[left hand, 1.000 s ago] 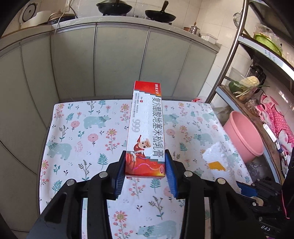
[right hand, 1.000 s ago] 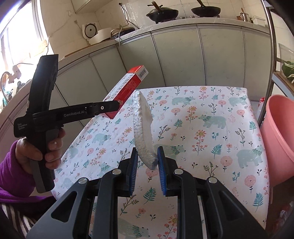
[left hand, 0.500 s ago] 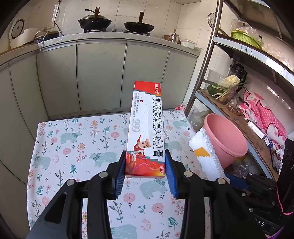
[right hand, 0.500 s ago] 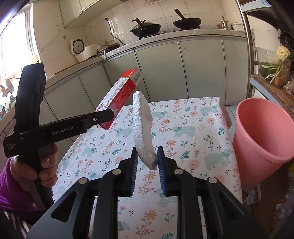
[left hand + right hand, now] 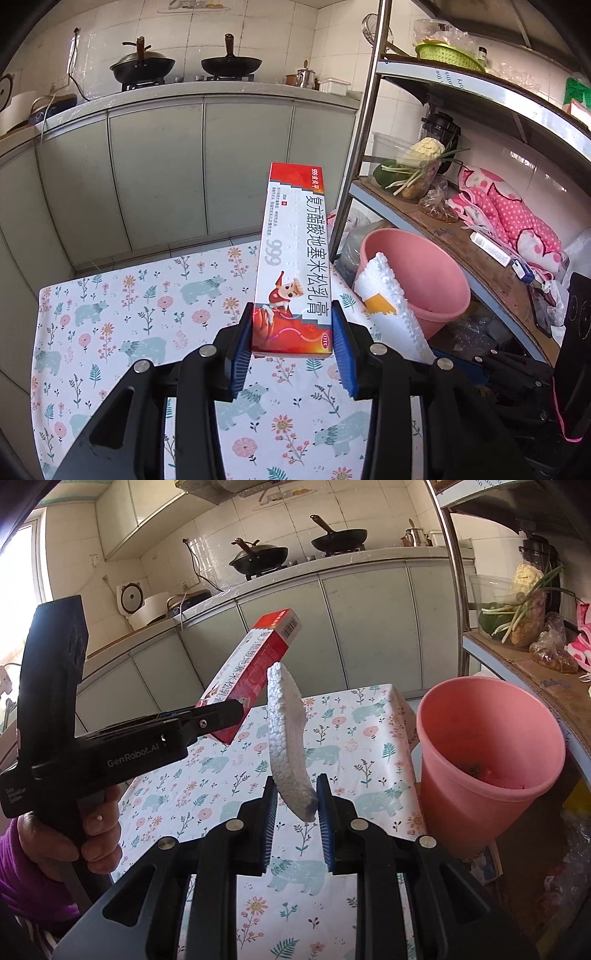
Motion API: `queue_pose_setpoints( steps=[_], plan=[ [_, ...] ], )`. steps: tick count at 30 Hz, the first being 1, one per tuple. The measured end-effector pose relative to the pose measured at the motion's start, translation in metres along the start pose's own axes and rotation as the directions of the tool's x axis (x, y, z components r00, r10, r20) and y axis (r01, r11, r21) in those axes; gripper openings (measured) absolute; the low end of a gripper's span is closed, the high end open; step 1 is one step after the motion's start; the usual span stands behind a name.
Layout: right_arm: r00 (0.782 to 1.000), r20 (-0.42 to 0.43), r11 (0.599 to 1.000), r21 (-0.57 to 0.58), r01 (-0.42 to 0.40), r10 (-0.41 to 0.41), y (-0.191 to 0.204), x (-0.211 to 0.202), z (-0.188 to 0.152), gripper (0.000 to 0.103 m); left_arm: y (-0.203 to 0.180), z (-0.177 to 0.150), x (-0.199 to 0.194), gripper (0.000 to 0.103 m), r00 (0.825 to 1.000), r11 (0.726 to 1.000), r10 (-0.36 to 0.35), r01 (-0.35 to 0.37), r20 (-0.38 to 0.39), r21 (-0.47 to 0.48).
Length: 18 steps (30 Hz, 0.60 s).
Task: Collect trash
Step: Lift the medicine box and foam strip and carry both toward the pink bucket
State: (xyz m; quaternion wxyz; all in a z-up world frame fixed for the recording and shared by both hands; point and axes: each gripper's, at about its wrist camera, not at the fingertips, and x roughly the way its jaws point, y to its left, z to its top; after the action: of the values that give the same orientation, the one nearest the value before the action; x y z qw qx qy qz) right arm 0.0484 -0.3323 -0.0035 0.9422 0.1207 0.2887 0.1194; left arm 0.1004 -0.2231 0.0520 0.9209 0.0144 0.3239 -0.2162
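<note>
Above the bench (image 5: 122, 321), with its flower-and-bear cloth, both grippers carry trash clear of the surface. Left gripper (image 5: 293, 345): its blue fingers (image 5: 240, 354) press on the two long sides of a red and white medicine box (image 5: 295, 266) near its lower end, so the box stands up and away from the camera, tilted slightly. In the right wrist view the same gripper (image 5: 236, 712) shows from the side, held by a hand (image 5: 74, 834) in a purple sleeve (image 5: 22, 871), with the box (image 5: 258, 657) slanting up to the right. Right gripper (image 5: 297, 814): its fingers (image 5: 269, 812) stand narrow, closed on the bottom of a white foam piece (image 5: 286, 738) that rises upright between them, curved and pebbly. Just beyond the bench's right edge stands a pink bucket (image 5: 480, 760) with a few bits of red and green in its bottom. Seen from the left wrist, the foam piece (image 5: 388, 295) hangs in front of the bucket (image 5: 417, 273), beside a metal shelf (image 5: 461, 236) of vegetables.
</note>
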Motion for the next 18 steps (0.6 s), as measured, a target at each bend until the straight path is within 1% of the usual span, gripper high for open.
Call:
queue_pose_setpoints(
  steps=[5, 14, 18],
  plan=[
    [1.000, 0.015, 1.000, 0.021, 0.016, -0.017, -0.012, -0.005, 0.001, 0.022, -0.019, 0.005, 0.007, 0.039, 1.000, 0.999, -0.019, 0.019, 0.006, 0.033],
    [0.998, 0.039, 0.998, 0.055, 0.042, -0.044, -0.032, -0.012, 0.002, 0.022, -0.039, 0.009, 0.020, 0.039, 0.999, 0.997, -0.042, 0.043, -0.005, 0.072],
    [0.996, 0.057, 0.995, 0.067, 0.069, -0.073, -0.043, -0.017, 0.004, 0.022, -0.045, 0.011, 0.025, 0.039, 0.998, 0.995, -0.058, 0.058, -0.001, 0.078]
  ],
)
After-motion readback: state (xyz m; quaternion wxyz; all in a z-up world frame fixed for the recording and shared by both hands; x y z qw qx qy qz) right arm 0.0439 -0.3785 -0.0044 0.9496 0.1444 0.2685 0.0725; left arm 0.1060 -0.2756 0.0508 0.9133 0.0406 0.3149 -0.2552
